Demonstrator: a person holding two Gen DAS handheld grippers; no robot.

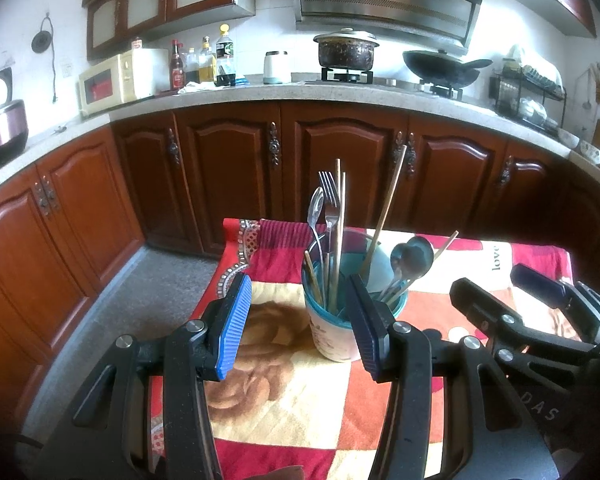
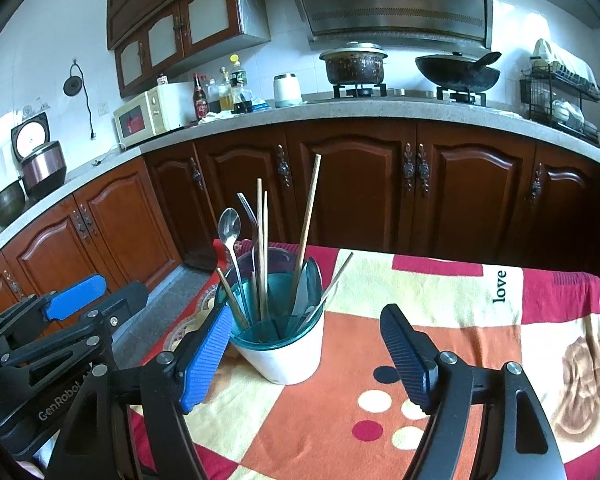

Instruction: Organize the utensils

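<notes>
Utensils (image 2: pixel 260 264) stand in the cup (image 2: pixel 284 344) (none loose on the tabletop (image 2: pixel 460 320)); both hand-held grippers, left (image 1: pixel 300 328) and right (image 2: pixel 308 356), gape empty: sorting looks finished.

A home kitchen is shown. A speckled stone surface (image 2: pixel 340 110) is run along the wall over dark wooden cabinet doors (image 2: pixel 352 184). A lidded pot (image 2: pixel 354 66) and a black wok (image 2: pixel 458 72) are set on gas burners beneath a steel range hood (image 2: pixel 396 12). A microwave (image 2: pixel 148 118), sauce bottles (image 2: pixel 220 94), a rice cooker (image 2: pixel 42 160) and a dish rack (image 2: pixel 560 96) are also seen.
</notes>
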